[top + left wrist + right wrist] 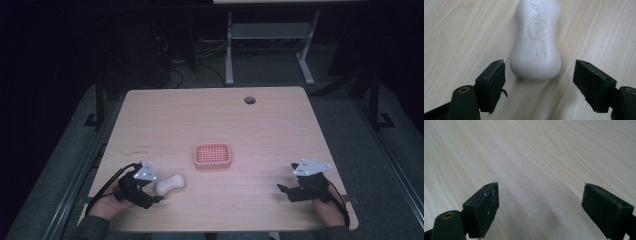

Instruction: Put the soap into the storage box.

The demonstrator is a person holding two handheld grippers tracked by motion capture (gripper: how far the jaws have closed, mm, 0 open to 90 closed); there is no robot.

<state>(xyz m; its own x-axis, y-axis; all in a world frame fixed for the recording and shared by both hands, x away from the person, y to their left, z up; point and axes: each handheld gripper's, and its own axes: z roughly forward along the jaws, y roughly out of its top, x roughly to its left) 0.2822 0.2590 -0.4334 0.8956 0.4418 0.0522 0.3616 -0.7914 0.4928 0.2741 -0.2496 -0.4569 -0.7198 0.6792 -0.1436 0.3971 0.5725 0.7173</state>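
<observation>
- One light wooden tabletop (260, 125) carries everything; it has one round cable hole (249, 100) close to its far edge, right of the middle.
- One bar of white soap (170, 183) lies flat on the tabletop near the near edge, toward the near-left corner. In the left gripper view the soap (536, 40) shows a waisted shape and raised lettering on its top face.
- One pink soap dish (212, 155) with a gridded floor sits about midway across the tabletop, somewhat nearer the near edge than the far one, apart from the soap and beyond it to the right.
- Two claws are on the scene, one in each of the person's hands.
- The left claw (156, 192) is by the near-left corner, just beside the soap's near end. In its own view the left claw (539, 82) is released, its two jaws spread wider than the soap, the soap's near end lying just ahead of the gap and touching neither jaw.
- The right claw (284, 191) is near the near-right corner, well apart from the dish and the soap. In its own view the right claw (540, 205) is released as well, jaws wide apart over bare wood, grasping nothing.
- One white-legged table frame (270, 35) stands on the dark floor beyond the far edge.
</observation>
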